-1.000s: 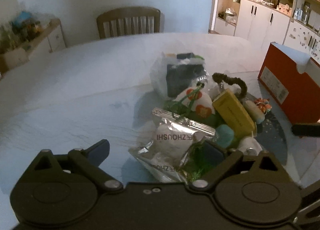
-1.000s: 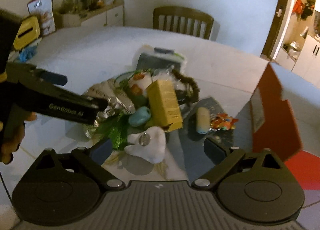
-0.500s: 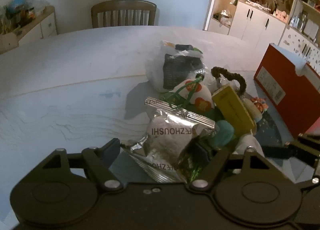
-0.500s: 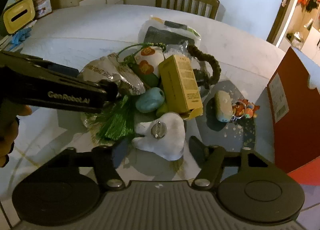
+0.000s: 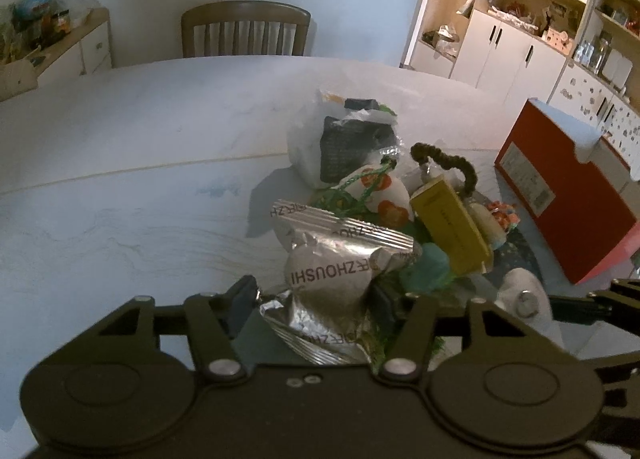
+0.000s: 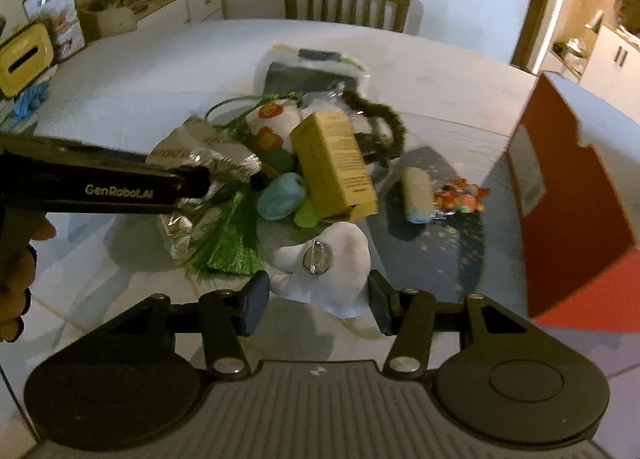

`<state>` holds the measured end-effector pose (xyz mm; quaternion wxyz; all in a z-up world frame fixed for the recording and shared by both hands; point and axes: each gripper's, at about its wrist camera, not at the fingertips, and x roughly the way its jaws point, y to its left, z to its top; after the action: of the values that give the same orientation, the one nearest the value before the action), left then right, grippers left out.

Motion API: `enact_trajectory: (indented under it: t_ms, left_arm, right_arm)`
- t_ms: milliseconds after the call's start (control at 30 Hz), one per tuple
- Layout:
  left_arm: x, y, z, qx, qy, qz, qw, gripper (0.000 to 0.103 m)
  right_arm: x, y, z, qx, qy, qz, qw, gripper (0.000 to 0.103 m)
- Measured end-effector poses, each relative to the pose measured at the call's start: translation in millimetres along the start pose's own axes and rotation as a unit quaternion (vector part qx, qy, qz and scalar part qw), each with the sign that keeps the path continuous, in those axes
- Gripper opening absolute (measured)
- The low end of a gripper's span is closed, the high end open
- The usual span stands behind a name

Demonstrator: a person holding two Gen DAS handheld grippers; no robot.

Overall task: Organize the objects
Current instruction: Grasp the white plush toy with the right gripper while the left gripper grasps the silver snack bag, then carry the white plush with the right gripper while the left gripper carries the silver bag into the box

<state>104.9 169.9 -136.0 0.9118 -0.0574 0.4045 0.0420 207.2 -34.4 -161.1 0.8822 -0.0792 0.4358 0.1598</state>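
While tools close, red box (image 6: 560, 195) stands beside clutter pile.

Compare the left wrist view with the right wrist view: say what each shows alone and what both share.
Left wrist only: the white cupboards behind the table. Right wrist only: the yellow tissue box, and the left gripper seen from the side, closing on the silver snack packet. Both: that packet, the yellow carton, the red box, the chair, and the white plush brooch between the closing right gripper.

Right gripper (image 6: 316, 299) closing around white plush brooch (image 6: 324, 267); left gripper (image 6: 224, 183) at foil packet (image 6: 208, 157).
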Motion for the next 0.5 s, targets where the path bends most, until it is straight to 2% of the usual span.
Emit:
enact_trajectory:
  t_ms: [267,500]
  left_arm:
    - [-34.3,-3.8,12.8,-0.024,-0.003,-0.003,0.9997,0.059]
    - [-59.6,-39.1,34.1,-0.005,-0.016,-0.001,0.9999,0.059]
  right_arm:
    - [-47.5,-24.2,5.0,0.035,-0.030,-0.008,0.999,0.052]
    - [-83.7,-51.5,15.4,0.049,-0.050,-0.020,0.997,0.052]
